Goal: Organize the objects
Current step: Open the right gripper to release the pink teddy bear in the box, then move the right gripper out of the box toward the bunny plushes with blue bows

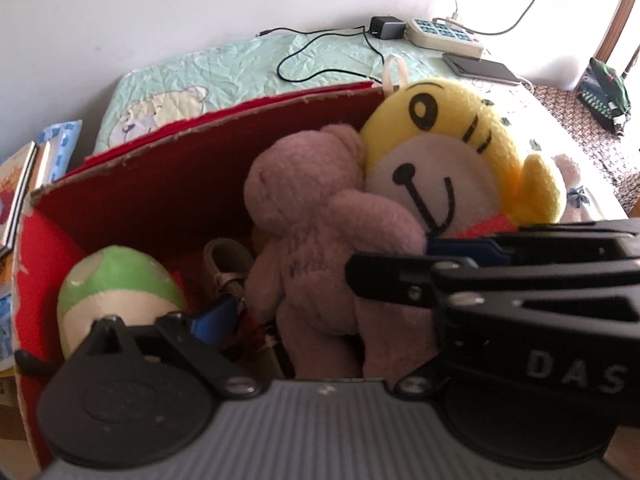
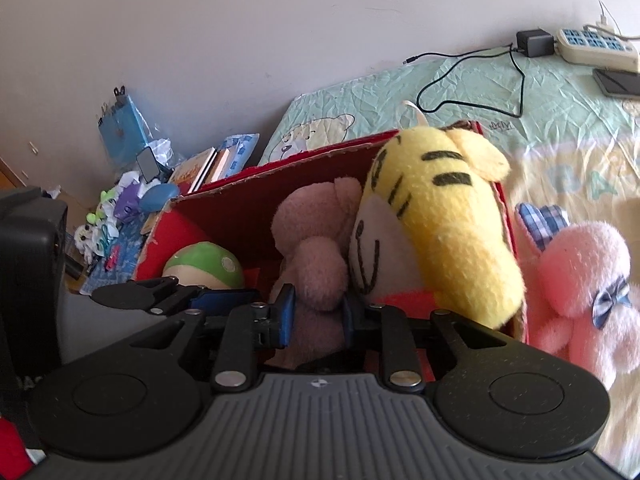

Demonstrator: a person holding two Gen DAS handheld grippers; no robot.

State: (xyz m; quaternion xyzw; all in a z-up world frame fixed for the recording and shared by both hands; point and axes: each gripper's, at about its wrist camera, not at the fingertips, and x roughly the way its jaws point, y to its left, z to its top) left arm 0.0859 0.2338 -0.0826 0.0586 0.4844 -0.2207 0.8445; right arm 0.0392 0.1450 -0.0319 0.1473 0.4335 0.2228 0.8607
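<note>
Scanning from the left, the red box (image 1: 168, 184) holds a green mushroom toy (image 1: 116, 288) low at its near-left corner, then a mauve bear (image 1: 316, 224) upright at centre, then a yellow tiger toy (image 1: 452, 152) crammed against the right wall with its head above the rim. The left gripper (image 1: 320, 292) is spread wide, its blue pads either side of the bear and pressing on nothing. The right gripper (image 2: 316, 312) is drawn in close and pinches the bear's lower body between its pads. A pink plush (image 2: 588, 280) with a blue bow lies outside the box on the bed quilt (image 2: 560, 120), just beside the right wall, apparently not yet stowed. Risk, in my judgement: the tiger sits high and leans over the rim, so any tug on the bear, which presses against it, could tip it out onto the quilt. The soft bear may also slip or fold in a narrow pinch, and the two grippers work close together, so a careless move could knock one against the other. The right wrist view alone shows the pink plush clearly, the clutter of books and small toys on the floor to the left, and the pinch itself. The left wrist view alone shows the tiger's face, a pale shoe (image 1: 228, 264) deep in the box, and the spread of the left fingers.
</note>
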